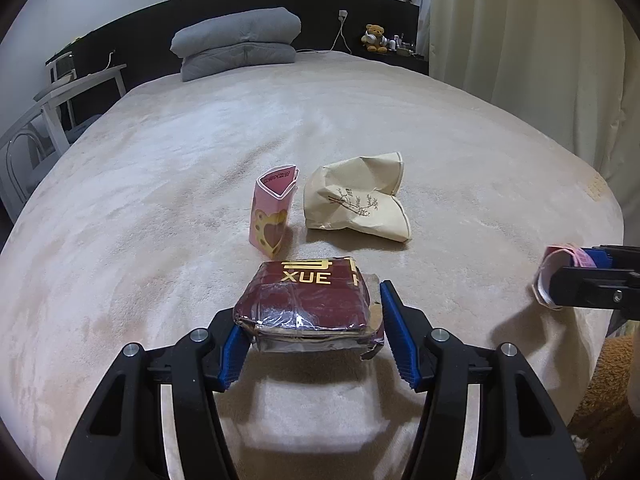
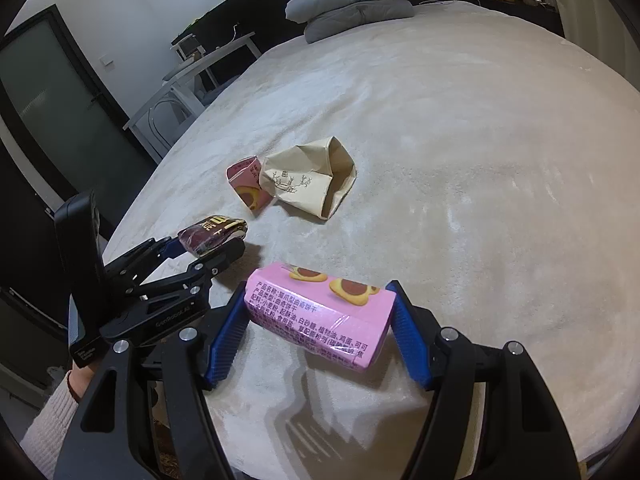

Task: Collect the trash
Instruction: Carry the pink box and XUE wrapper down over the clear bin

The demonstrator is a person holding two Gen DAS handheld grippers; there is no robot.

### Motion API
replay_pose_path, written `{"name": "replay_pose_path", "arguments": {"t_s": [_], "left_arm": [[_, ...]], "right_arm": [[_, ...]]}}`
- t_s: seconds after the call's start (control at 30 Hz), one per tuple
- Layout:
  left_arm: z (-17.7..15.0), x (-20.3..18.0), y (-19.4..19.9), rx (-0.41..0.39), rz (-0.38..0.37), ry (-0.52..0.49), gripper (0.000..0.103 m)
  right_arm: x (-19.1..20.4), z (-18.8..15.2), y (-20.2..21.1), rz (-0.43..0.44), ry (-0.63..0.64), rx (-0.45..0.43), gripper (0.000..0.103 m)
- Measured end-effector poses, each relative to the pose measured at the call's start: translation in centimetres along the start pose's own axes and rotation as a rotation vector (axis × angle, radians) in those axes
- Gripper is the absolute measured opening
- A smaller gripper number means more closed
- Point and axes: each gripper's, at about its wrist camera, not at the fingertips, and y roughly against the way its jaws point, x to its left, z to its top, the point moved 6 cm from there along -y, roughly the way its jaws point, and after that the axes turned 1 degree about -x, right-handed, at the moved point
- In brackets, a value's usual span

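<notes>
My left gripper (image 1: 312, 328) clamps a dark red packet (image 1: 304, 300), held just above the bed (image 1: 160, 240); my right gripper (image 2: 320, 332) clamps a pink box (image 2: 320, 316) — likewise lifted; farther up the bed, a second pink box (image 1: 272, 212) stands upright just beside a crumpled paper bag (image 1: 356, 200).

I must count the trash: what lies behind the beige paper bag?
From the right wrist view, a small pink box stands touching the beige paper bag, partly covered. Its far side is hidden.
</notes>
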Motion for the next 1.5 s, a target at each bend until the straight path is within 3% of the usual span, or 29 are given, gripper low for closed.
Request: {"name": "replay_pose_path", "arguments": {"t_s": [0.63,1.1,1.5], "left_arm": [[-2.3,-2.6,7.8,-0.095,-0.041,0.07,0.058],[-6.7,-6.6,12.7,-0.133,-0.077,0.108,0.058],[-11.6,-8.4,16.9,-0.146,-0.099,0.217,0.058]], "right_arm": [[-0.7,-2.1,1.9,-0.004,-0.007,-0.042,0.067],[-0.6,-8.5,6.0,0.058,-0.09,-0.039,0.067],[0.5,-14.0,9.9,0.104,-0.088,-0.024,0.067]]}}
